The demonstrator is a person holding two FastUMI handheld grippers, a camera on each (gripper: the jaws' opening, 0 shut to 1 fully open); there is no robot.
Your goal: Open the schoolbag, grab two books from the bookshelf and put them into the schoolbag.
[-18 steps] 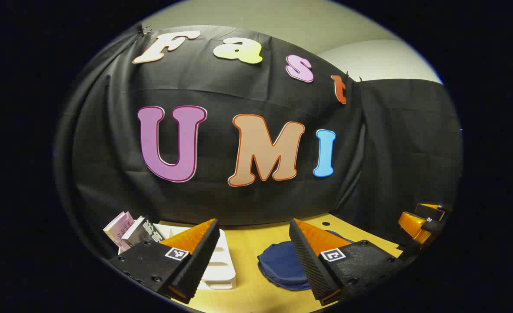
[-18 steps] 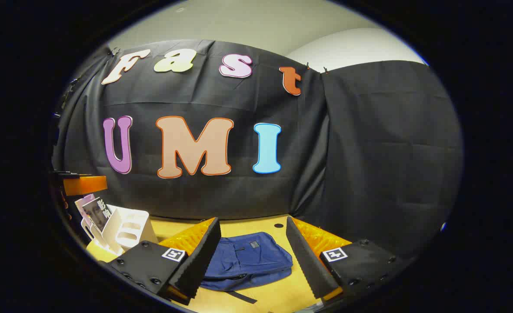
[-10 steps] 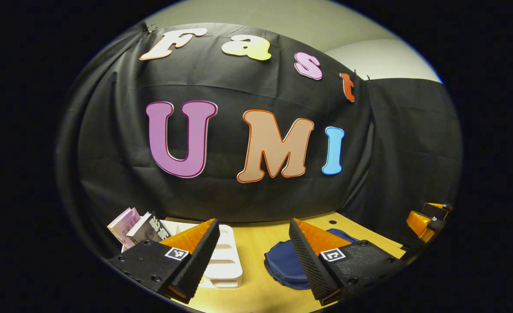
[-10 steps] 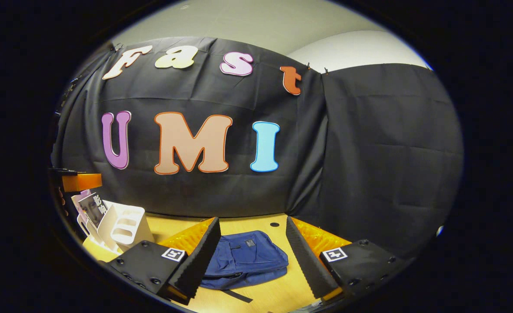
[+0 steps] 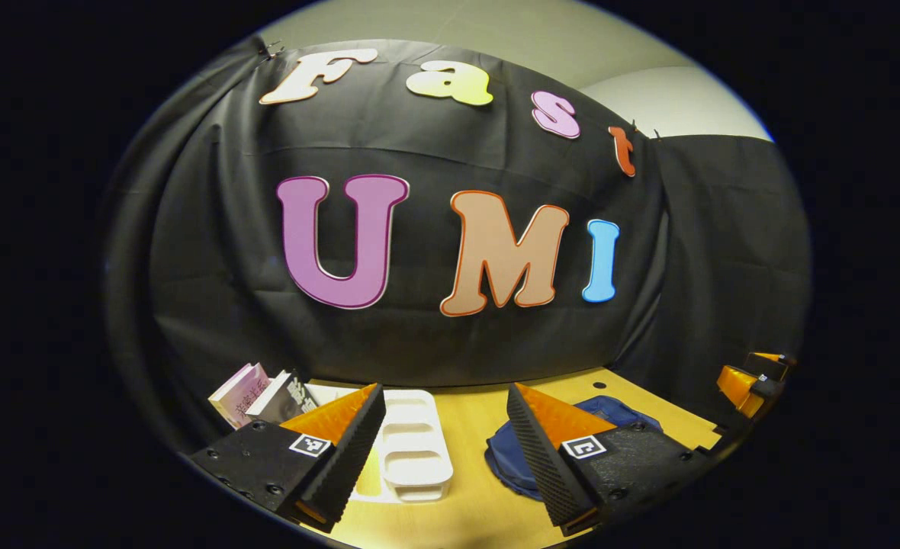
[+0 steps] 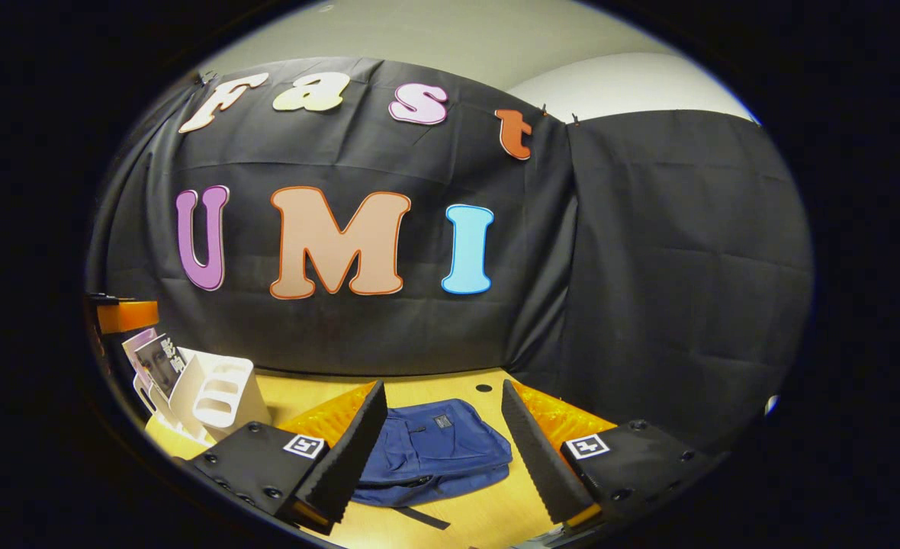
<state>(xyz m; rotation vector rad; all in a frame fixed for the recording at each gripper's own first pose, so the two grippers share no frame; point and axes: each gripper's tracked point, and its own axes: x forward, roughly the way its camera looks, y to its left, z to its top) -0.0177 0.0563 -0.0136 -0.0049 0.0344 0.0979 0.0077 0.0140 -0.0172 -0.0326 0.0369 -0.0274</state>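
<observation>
The bag (image 6: 438, 450) lies flat on the table (image 6: 488, 507), shut as far as I can see, a strap trailing from its near edge. In my right gripper view it sits straight ahead, framed between my right tongs (image 6: 444, 450), which I hold wide apart above the table with nothing in them. In my left gripper view the bag (image 5: 515, 465) is off to the right, partly hidden behind the right-hand finger (image 5: 545, 450) of my left tongs (image 5: 446, 450); those too are wide apart and hold nothing.

The shelf (image 5: 412, 450), a white slotted rack, stands on the table left of the bag and well apart from it. Two books (image 5: 259, 393) lean in its far left slots, a pale pink one and a darker one beside it. In the right gripper view the shelf (image 6: 217, 393) is at the far left with the books (image 6: 152, 358) behind it.

At the right edge of my left gripper view I can see my other tongs (image 5: 751, 377), and at the left edge of my right gripper view my left tongs (image 6: 126, 314) show above the books.

A small round hole (image 6: 483, 388) sits in the table just beyond the bag.
</observation>
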